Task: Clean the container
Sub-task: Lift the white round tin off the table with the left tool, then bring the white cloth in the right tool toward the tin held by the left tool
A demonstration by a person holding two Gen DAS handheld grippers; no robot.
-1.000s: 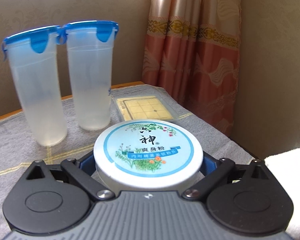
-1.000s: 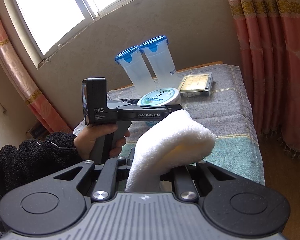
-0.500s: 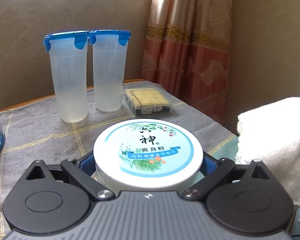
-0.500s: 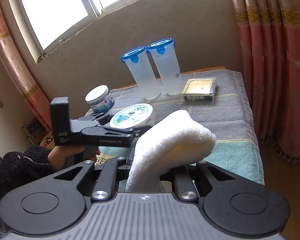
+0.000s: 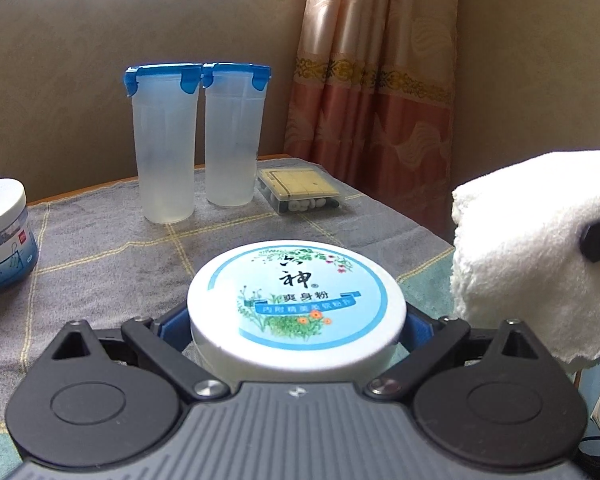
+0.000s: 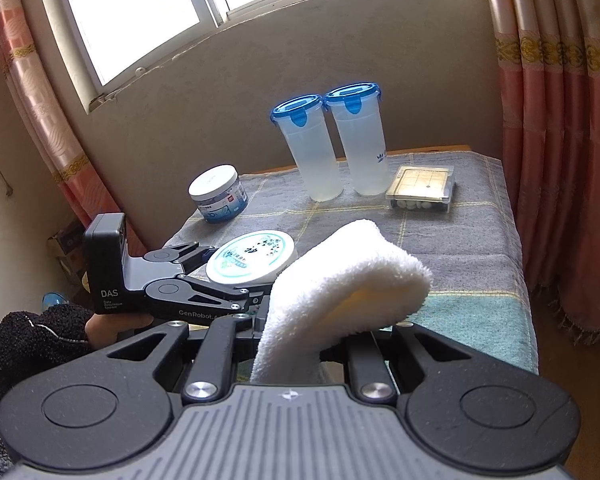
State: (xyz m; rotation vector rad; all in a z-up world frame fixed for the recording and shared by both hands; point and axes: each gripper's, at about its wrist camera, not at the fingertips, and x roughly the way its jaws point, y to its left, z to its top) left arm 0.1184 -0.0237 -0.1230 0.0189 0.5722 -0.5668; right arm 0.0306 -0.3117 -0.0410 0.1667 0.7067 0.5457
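My left gripper (image 5: 296,320) is shut on a round white container (image 5: 296,300) with a blue-ringed flowered lid and holds it above the table. The container also shows in the right wrist view (image 6: 252,262), held by the left gripper (image 6: 236,280). My right gripper (image 6: 332,344) is shut on a folded white towel (image 6: 340,288). The towel hangs just right of the container, close to its side, and shows in the left wrist view (image 5: 536,248).
Two tall clear tumblers with blue lids (image 6: 332,144) stand at the back of the grey cloth-covered table (image 6: 460,240). A clear box with a grid board (image 6: 422,188) lies to their right. A white-lidded blue jar (image 6: 218,194) stands at the left. Curtains hang on the right.
The left gripper has pulled back and toward the near left with the container, so the tumblers look farther off. The towel now sits closer beside the container. Both grips are unchanged.
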